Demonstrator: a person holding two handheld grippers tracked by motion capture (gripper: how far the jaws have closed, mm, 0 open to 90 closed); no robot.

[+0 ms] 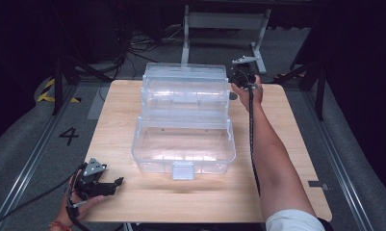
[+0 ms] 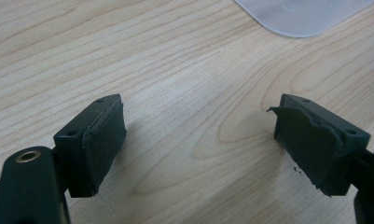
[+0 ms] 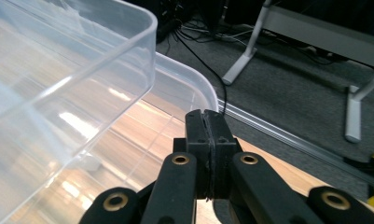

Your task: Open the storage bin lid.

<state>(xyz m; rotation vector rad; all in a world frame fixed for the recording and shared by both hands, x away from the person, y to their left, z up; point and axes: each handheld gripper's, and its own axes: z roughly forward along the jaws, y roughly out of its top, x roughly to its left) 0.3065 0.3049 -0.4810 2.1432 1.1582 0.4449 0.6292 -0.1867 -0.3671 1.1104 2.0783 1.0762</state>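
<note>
Clear box (image 1: 183, 139) ungripped; left jaws wide, right closed.

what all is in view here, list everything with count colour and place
storage box: one, clear plastic, opened into stepped tiers, middle of the table
latch: one, clear, on the box's near wall
table: one, light wood, centre of the high view
numeral 4: one, black, on the grey floor left of the table
white frame: one, on the floor beyond the table
cables: several, black, on the floor behind the table
left gripper: one, black, near left corner of the table, jaws apart, nothing between them
right gripper: one, black, by the box's far right corner, jaws pressed together
right forearm: one, bare, white sleeve at the bottom edge
</note>
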